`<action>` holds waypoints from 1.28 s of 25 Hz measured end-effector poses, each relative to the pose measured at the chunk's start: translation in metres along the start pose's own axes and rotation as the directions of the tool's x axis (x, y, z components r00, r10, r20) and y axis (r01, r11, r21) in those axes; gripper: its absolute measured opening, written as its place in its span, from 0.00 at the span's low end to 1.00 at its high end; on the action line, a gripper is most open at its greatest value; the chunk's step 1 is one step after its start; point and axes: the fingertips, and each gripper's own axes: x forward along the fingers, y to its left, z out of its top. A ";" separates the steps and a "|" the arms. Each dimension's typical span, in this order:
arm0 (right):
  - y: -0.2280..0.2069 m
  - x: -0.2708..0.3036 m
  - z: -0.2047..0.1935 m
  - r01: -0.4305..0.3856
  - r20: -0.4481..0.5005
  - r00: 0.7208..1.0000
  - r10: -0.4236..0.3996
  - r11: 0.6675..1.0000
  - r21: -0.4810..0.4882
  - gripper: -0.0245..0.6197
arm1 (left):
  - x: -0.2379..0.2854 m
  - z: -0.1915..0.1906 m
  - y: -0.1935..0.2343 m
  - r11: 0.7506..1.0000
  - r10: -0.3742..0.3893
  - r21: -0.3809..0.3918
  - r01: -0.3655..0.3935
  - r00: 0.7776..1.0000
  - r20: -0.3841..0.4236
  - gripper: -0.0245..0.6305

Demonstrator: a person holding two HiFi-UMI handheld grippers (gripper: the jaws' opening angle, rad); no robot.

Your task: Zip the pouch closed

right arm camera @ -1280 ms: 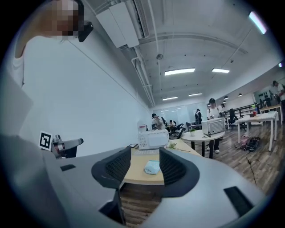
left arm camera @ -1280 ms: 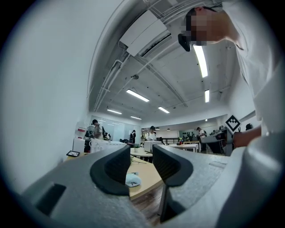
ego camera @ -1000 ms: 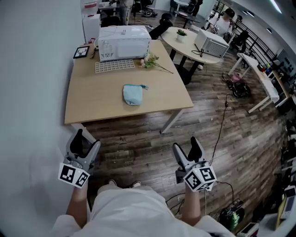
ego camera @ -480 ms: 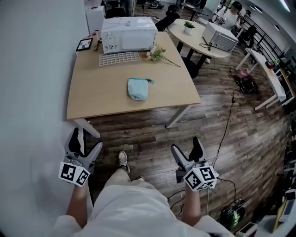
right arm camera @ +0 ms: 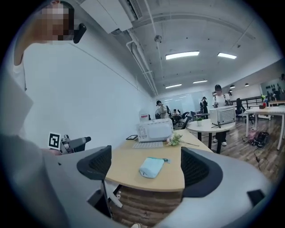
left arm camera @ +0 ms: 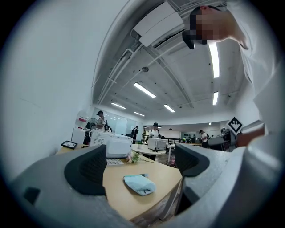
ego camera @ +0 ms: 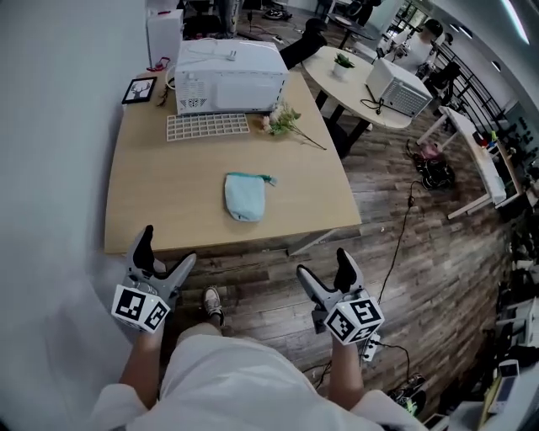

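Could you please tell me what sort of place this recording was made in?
Probably an open-plan office or lab: a wooden desk and a round table, people standing farther back, and strip lights overhead.

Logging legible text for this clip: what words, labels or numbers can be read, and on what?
None can be read.
Red label on the white box: too blurred.
Framed picture: too small.
Left cube, right cube: square marker patterns only, no letters.
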 end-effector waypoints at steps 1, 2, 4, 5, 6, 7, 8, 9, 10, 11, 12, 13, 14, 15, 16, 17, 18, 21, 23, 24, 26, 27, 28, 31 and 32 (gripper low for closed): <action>-0.001 0.018 0.011 -0.001 0.001 1.000 0.001 1.000 -0.016 0.76 | 0.014 0.001 0.012 1.000 -0.004 -0.005 0.004 1.000 0.006 0.76; -0.003 0.035 0.020 0.000 -0.002 1.000 0.000 1.000 -0.029 0.76 | 0.028 0.000 0.022 1.000 -0.008 -0.016 0.008 1.000 0.007 0.76; -0.006 0.062 0.032 0.007 -0.018 1.000 -0.007 0.999 -0.042 0.76 | 0.052 -0.006 0.038 0.999 -0.022 -0.049 0.022 1.000 0.005 0.76; -0.008 0.074 0.036 0.012 -0.029 0.999 -0.013 0.999 -0.046 0.76 | 0.062 -0.008 0.043 0.997 -0.034 -0.062 0.034 0.999 0.005 0.76; -0.009 0.086 0.038 0.018 -0.041 0.999 -0.020 0.999 -0.051 0.76 | 0.072 -0.010 0.049 0.996 -0.048 -0.070 0.048 0.999 0.005 0.76; -0.009 0.097 0.039 0.023 -0.055 0.998 -0.026 0.998 -0.059 0.76 | 0.082 -0.011 0.055 0.995 -0.062 -0.074 0.062 0.998 0.004 0.76; -0.008 0.108 0.038 0.025 -0.071 0.997 -0.030 0.997 -0.072 0.76 | 0.090 -0.013 0.062 0.994 -0.075 -0.078 0.075 0.997 -0.001 0.76; -0.008 0.117 0.036 0.025 -0.089 0.995 -0.032 0.996 -0.088 0.76 | 0.098 -0.016 0.069 0.993 -0.085 -0.087 0.084 0.996 -0.008 0.76; -0.009 0.125 0.034 0.024 -0.108 0.994 -0.035 0.994 -0.105 0.76 | 0.106 -0.020 0.074 0.991 -0.094 -0.101 0.092 0.995 -0.016 0.76; -0.011 0.131 0.034 0.024 -0.125 0.991 -0.039 0.992 -0.120 0.76 | 0.112 -0.023 0.076 0.988 -0.104 -0.116 0.101 0.994 -0.023 0.76; -0.014 0.136 0.034 0.026 -0.137 0.990 -0.044 0.991 -0.130 0.76 | 0.118 -0.025 0.076 0.986 -0.115 -0.125 0.110 0.993 -0.030 0.76; -0.018 0.141 0.035 0.030 -0.145 0.988 -0.049 0.991 -0.134 0.76 | 0.124 -0.028 0.076 0.984 -0.126 -0.131 0.120 0.991 -0.037 0.76; -0.022 0.147 0.035 0.033 -0.151 0.987 -0.054 0.991 -0.133 0.76 | 0.130 -0.029 0.076 0.982 -0.137 -0.135 0.130 0.990 -0.044 0.76; -0.027 0.153 0.034 0.037 -0.156 0.986 -0.057 0.991 -0.131 0.76 | 0.138 -0.031 0.076 0.981 -0.145 -0.139 0.138 0.988 -0.046 0.76; -0.032 0.159 0.032 0.039 -0.163 0.985 -0.060 0.991 -0.129 0.76 | 0.145 -0.031 0.077 0.979 -0.153 -0.142 0.145 0.987 -0.045 0.76; -0.036 0.165 0.028 0.039 -0.175 0.983 -0.061 0.991 -0.124 0.76 | 0.151 -0.032 0.077 0.978 -0.159 -0.141 0.152 0.986 -0.043 0.76; -0.040 0.170 0.022 0.038 -0.190 0.980 -0.060 0.992 -0.118 0.76 | 0.155 -0.033 0.076 0.978 -0.164 -0.138 0.157 0.985 -0.044 0.76; -0.051 0.184 0.006 0.021 -0.223 0.974 -0.040 0.996 -0.089 0.76 | 0.168 -0.035 0.076 0.980 -0.158 -0.130 0.149 0.986 -0.060 0.76; -0.063 0.198 -0.002 0.003 -0.233 0.972 -0.020 0.997 -0.071 0.76 | 0.177 -0.036 0.077 0.984 -0.136 -0.122 0.127 0.988 -0.069 0.76; -0.070 0.207 -0.006 -0.008 -0.242 0.970 -0.008 0.998 -0.064 0.76 | 0.182 -0.035 0.078 0.987 -0.119 -0.121 0.110 0.990 -0.073 0.76; -0.084 0.224 -0.017 -0.038 -0.275 0.961 0.020 0.998 -0.058 0.76 | 0.191 -0.031 0.074 0.990 -0.092 -0.113 0.083 0.993 -0.079 0.76; -0.090 0.233 -0.023 -0.057 -0.296 0.954 0.038 0.997 -0.056 0.74 | 0.195 -0.030 0.071 0.992 -0.084 -0.102 0.075 0.993 -0.085 0.76; -0.094 0.242 -0.030 -0.079 -0.317 0.947 0.057 0.995 -0.055 0.71 | 0.199 -0.029 0.069 0.994 -0.076 -0.089 0.068 0.993 -0.093 0.76; -0.108 0.267 -0.049 -0.136 -0.371 0.923 0.108 0.990 -0.049 0.65 | 0.213 -0.026 0.068 0.997 -0.042 -0.075 0.034 0.994 -0.102 0.76; -0.114 0.274 -0.055 -0.148 -0.385 0.915 0.118 0.988 -0.049 0.64 | 0.218 -0.025 0.066 0.997 -0.031 -0.070 0.024 0.994 -0.102 0.76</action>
